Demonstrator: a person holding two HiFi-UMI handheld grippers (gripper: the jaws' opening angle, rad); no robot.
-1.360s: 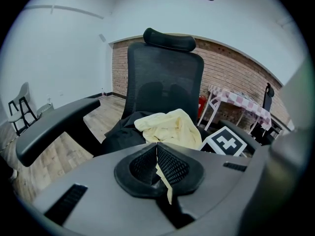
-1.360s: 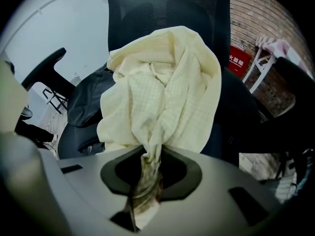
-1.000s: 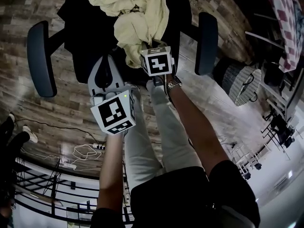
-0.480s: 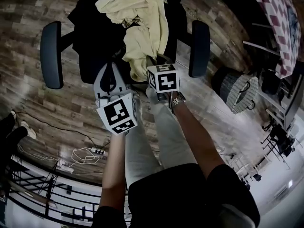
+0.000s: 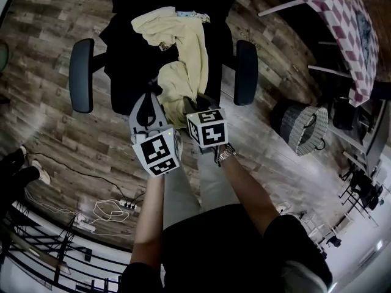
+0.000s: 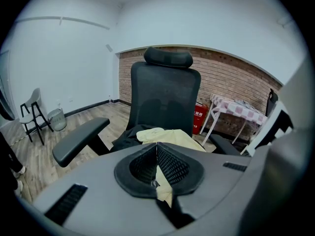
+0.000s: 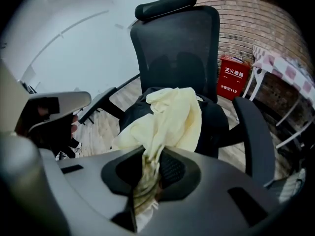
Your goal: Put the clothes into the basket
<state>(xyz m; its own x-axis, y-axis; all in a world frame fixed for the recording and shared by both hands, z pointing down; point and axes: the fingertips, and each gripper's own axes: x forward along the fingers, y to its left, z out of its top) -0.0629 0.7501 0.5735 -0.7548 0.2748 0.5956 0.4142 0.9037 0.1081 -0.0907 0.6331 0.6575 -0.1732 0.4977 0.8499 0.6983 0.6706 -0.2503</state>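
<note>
Head view: the yellow garment [image 5: 180, 47] lies across the seat of the office chair [image 5: 81, 75]. Its near end comes over the seat's front edge to the left gripper [image 5: 148, 99] and right gripper [image 5: 190, 105]. The basket [image 5: 300, 126] stands on the floor, well apart. Trailing cloth could snag the armrest [image 5: 246, 72] on that side.

Left gripper view: the jaws are pinched on only a thin slip of yellow fabric, a hold that might slide free under the garment's weight.

Right gripper view: the jaws stand narrow, clamped on a thick bunch. What looks like a dark garment [image 7: 132, 113] underneath could be dragged off the seat.
</note>
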